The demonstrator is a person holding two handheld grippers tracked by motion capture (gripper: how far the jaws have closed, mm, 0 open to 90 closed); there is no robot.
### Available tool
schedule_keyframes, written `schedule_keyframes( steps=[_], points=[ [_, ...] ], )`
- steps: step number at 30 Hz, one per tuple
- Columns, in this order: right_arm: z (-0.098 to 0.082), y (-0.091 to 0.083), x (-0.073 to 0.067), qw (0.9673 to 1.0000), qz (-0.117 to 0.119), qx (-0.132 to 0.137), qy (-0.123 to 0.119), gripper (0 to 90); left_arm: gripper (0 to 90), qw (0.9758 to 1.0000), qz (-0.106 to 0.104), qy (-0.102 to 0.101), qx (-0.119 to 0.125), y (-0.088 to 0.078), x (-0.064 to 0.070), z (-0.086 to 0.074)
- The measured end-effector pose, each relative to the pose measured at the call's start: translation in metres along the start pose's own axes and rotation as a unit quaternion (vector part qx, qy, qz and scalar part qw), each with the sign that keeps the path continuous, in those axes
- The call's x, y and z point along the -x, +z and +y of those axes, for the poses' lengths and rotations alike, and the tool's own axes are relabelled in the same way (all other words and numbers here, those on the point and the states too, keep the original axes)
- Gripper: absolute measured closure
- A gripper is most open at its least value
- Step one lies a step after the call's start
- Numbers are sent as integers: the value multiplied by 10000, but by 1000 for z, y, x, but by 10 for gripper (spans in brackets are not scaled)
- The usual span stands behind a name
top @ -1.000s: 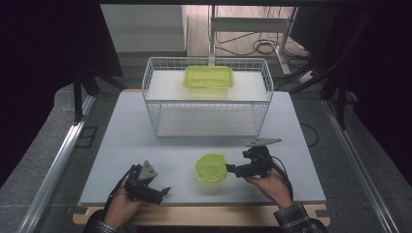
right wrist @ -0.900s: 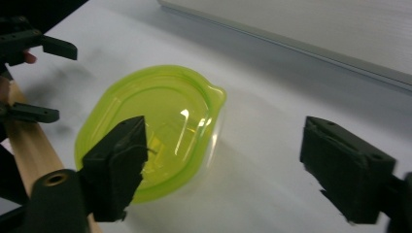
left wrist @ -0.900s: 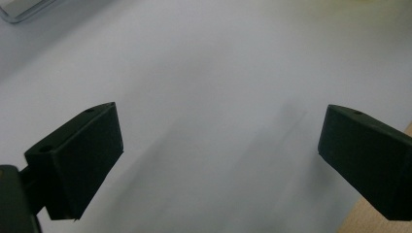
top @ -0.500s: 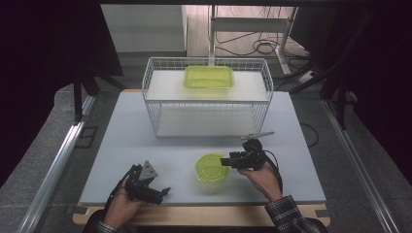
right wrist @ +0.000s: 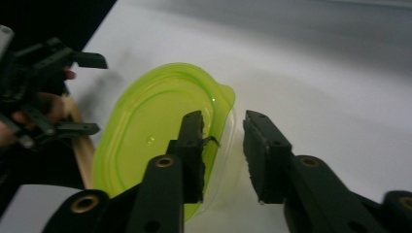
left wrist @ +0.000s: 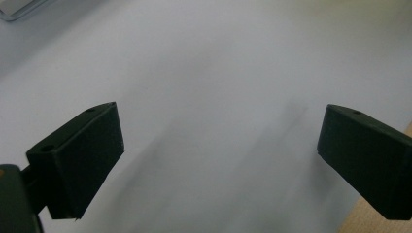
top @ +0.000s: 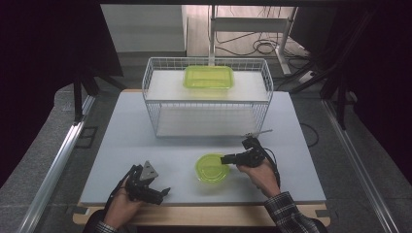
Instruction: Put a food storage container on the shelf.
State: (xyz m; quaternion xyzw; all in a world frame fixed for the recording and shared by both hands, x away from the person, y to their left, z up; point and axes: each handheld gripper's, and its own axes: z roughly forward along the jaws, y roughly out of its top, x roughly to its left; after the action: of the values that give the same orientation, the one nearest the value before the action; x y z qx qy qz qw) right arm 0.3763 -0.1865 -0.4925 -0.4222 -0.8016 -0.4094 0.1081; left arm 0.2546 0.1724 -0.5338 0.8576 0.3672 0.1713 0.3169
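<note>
Right gripper (right wrist: 221,145): jaws part-open astride the near rim of a round green lid (right wrist: 160,141); contact unclear.
Left gripper (left wrist: 218,155): jaws wide apart, nothing between.
Lid: on white table (top: 145,141), front centre.
Wire basket (top: 206,97): behind; green container (top: 209,76) on top.

The green lid (right wrist: 160,141) is partly hidden behind the right gripper (right wrist: 223,145), whose contact with the rim, if any, cannot be determined.

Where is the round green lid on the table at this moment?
In the high view, the round green lid lies on the white table, near its front edge, right of centre, before the wire basket, at the right gripper.
</note>
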Motion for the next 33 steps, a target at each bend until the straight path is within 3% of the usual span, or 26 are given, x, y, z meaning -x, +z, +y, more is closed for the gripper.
schedule_keyframes(
  steps=[4,8,10,14,33],
  points=[
    [2,-1,1,9996,181,-129,170,787,27,10000,15,10,-7,0,0,0],
    [3,0,1,9992,239,-166,261,794,27,10000,29,21,-12,0,0,0],
    [3,-1,3,9978,446,-150,462,803,28,10000,40,30,-12,0,1,0],
    [3,-4,4,9962,611,-17,623,811,28,10000,41,9,20,-1,0,0],
    [8,-20,7,9948,656,338,701,831,26,10000,30,-13,25,-1,0,0]
  ],
)
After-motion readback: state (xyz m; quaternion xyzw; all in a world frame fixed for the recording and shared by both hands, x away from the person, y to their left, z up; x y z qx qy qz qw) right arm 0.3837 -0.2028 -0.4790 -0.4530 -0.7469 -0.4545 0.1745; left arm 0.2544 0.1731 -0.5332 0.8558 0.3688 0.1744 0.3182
